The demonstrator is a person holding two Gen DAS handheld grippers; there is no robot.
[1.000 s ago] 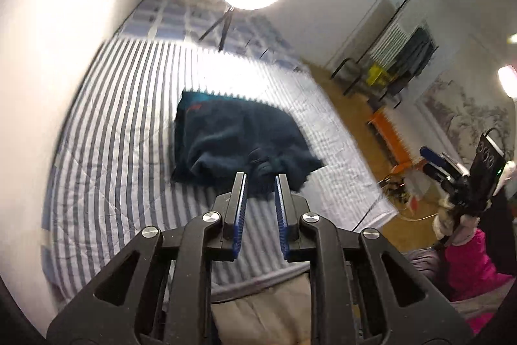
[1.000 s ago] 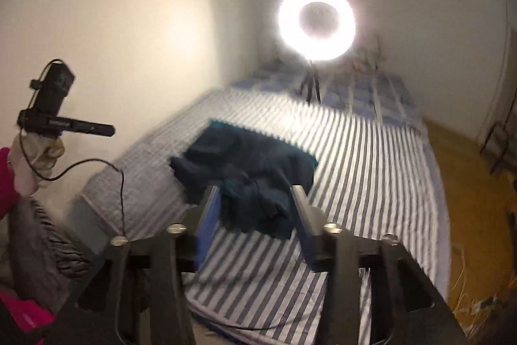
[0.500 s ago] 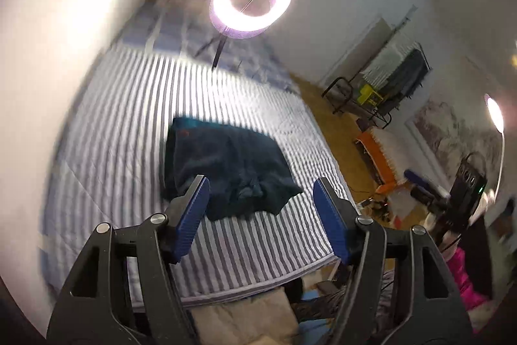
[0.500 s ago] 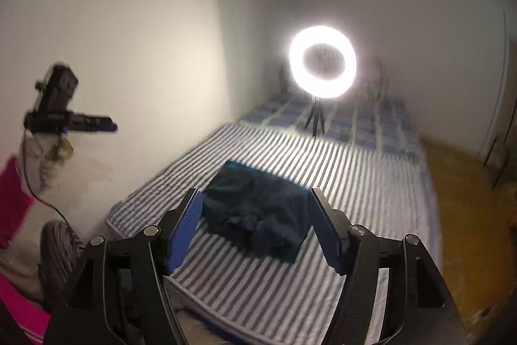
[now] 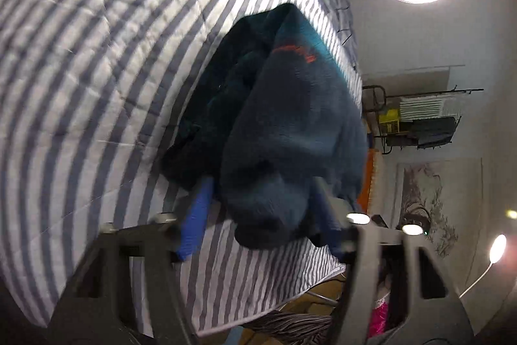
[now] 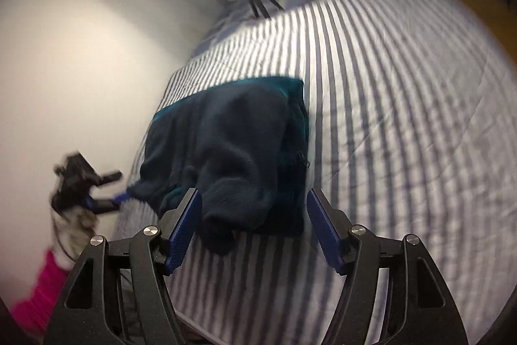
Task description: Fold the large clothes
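left wrist view: the dark blue fleece top (image 5: 284, 118) lies bunched up on the striped bed (image 5: 97, 54), near its front edge. the left hand-held gripper (image 5: 261, 215) has a floppy bit of the top between its blue fingers (image 5: 197, 215), and its jaws are closing, but they do not pinch yet. the right hand-held gripper (image 6: 255, 228) is released, just over the near edge of the top. it could go wrong: the thick cloth may bunch, so a gripper grabs many layers, or the top may slide off the bed.
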